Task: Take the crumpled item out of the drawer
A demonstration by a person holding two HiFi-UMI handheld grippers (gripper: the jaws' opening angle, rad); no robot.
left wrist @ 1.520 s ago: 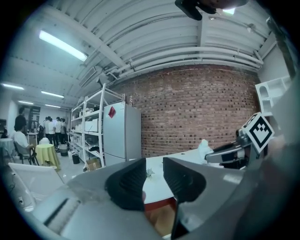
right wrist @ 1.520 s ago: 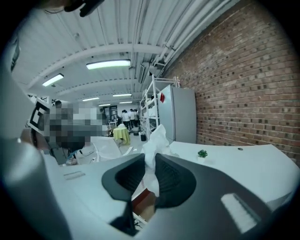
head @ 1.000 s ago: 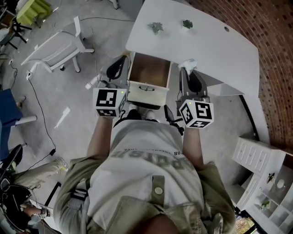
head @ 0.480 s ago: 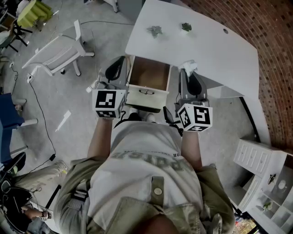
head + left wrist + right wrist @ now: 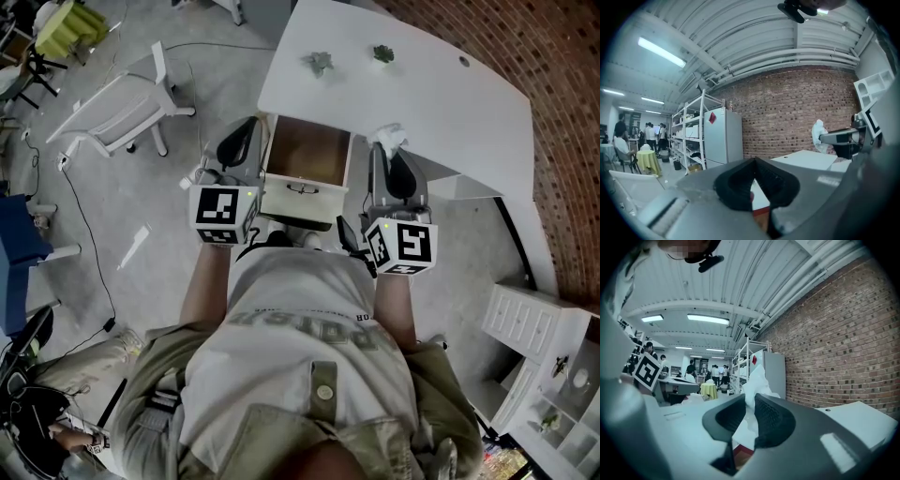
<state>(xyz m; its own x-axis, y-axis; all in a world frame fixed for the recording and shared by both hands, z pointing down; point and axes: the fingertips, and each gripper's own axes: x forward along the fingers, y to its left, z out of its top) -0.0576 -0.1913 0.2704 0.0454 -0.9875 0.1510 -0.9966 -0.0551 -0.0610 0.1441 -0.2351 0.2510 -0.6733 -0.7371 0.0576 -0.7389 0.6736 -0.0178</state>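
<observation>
Head view: the crumpled white item sits at the tips of the right hand-held gripper, upper centre-right, just right of the open drawer at the desk edge.

Left gripper view: the left hand-held gripper is closed and empty.

Right gripper view: the jaws, which have just been closing, pinch the item. Its long axis stands upright, poking up past the tips.

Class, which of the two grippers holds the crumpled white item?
The right gripper: its jaws, which have just been closing further, pinch the crumpled item. The left gripper is shut with nothing between its jaws.
</observation>
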